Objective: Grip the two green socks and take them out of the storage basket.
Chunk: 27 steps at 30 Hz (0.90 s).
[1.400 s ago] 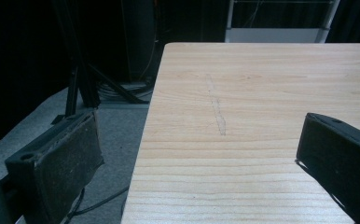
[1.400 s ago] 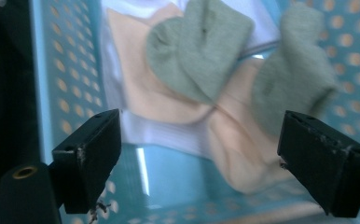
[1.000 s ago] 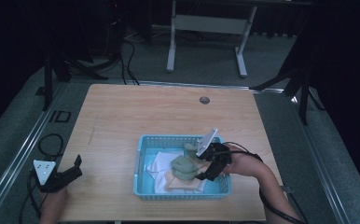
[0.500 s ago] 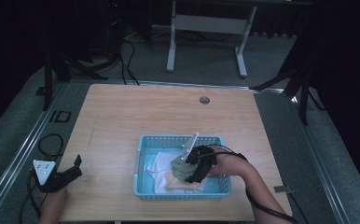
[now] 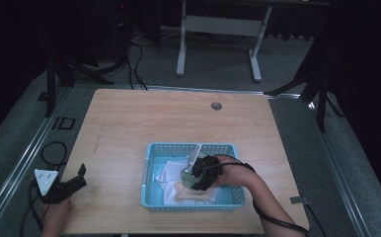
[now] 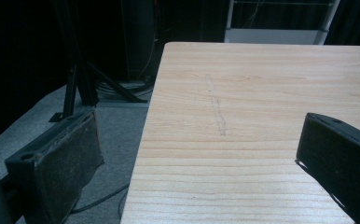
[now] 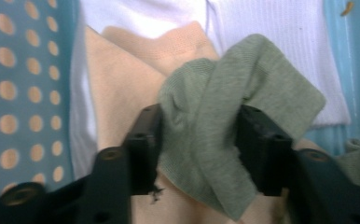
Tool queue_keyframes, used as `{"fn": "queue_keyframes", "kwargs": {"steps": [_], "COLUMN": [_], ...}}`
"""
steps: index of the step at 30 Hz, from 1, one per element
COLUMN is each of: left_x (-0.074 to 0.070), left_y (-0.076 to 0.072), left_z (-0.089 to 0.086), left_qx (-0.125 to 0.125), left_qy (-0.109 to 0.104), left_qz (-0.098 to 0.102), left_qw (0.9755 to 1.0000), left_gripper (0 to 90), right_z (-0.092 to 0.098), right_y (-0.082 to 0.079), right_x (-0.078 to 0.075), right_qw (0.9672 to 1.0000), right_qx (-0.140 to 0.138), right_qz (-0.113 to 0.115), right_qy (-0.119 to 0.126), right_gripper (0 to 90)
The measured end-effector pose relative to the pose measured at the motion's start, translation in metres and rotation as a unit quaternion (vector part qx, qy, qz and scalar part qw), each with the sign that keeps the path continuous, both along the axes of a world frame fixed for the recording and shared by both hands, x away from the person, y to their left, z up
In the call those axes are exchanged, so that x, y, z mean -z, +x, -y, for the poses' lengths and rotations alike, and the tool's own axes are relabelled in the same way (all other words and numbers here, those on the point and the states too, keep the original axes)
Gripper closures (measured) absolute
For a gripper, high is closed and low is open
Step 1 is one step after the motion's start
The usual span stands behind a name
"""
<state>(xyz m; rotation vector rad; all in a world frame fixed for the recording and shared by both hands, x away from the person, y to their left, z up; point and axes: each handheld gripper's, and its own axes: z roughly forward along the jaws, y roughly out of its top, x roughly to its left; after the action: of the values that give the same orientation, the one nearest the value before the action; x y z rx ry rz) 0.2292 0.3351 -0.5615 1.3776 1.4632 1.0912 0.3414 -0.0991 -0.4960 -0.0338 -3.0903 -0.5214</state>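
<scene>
A light blue perforated basket (image 5: 148,173) stands on the wooden table (image 5: 129,123), near its front edge. In it lie a white cloth (image 7: 271,28), a beige cloth (image 7: 117,84) and a crumpled olive-green cloth (image 7: 266,84). My right gripper (image 7: 199,126) reaches down into the basket (image 7: 24,93). Its jaws have just been closing, and both pads now press on a bunched fold of the green cloth. From above, the right gripper (image 5: 192,180) covers most of that cloth. My left gripper (image 5: 80,176) rests at the table's front left corner, open with nothing between its fingers (image 6: 61,154).
A round cable hole (image 5: 216,105) sits near the table's far edge. A faint scratch (image 6: 215,107) runs along the wood ahead of the left gripper (image 6: 197,140). Cables (image 5: 50,150) lie on the floor to the left. A white desk frame (image 5: 218,24) stands behind the table.
My right gripper has moved left and lower into the basket, and its jaws have narrowed around the green cloth. The left gripper has stayed where it was.
</scene>
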Motion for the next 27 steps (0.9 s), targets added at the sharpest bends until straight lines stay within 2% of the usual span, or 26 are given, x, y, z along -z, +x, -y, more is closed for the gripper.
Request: {"fn": "queue_keyframes", "kwargs": {"steps": [1,2,3,5,8,15,18,22,27], "left_x": [0.000,0.000,0.000,0.000,0.000,0.000,0.000,0.000,0.000], "left_y": [0.000,0.000,0.000,0.000,0.000,0.000,0.000,0.000,0.001], "left_z": [0.000,0.000,0.000,0.000,0.000,0.000,0.000,0.000,0.000], "left_qx": [0.000,0.000,-0.001,0.000,-0.001,-0.001,-0.001,-0.002,-0.003], "left_qy": [0.000,0.000,0.000,0.000,0.000,0.000,0.000,0.001,0.000], "left_qz": [0.000,0.000,0.000,-0.001,-0.001,-0.001,-0.002,-0.002,-0.003], "left_qw": [1.0000,1.0000,1.0000,1.0000,1.0000,1.0000,1.0000,1.0000,1.0000], "left_gripper": [0.5,0.5,0.5,0.5,0.5,0.5,0.5,0.5,0.5], "right_z": [-0.001,-0.002,-0.002,-0.003,-0.003,0.001,0.002,0.002,0.005], "right_y": [0.000,-0.001,-0.002,-0.003,-0.004,-0.006,-0.008,-0.010,-0.012], "right_x": [0.001,0.001,0.000,-0.002,-0.007,-0.031,-0.037,-0.048,-0.058], "right_qw": [1.0000,1.0000,0.9999,0.9999,0.9998,0.9998,0.9998,0.9997,0.9996], "right_qx": [-0.001,-0.001,-0.004,-0.006,-0.011,-0.010,-0.010,-0.019,-0.021], "right_qz": [0.001,-0.002,0.001,-0.002,0.007,0.017,0.016,0.018,0.017], "right_qy": [-0.002,-0.008,-0.012,-0.015,-0.017,0.001,0.005,-0.004,0.007], "right_gripper": [57.6,69.2,75.6,81.0,83.0,83.6,83.6,83.7,83.7]}}
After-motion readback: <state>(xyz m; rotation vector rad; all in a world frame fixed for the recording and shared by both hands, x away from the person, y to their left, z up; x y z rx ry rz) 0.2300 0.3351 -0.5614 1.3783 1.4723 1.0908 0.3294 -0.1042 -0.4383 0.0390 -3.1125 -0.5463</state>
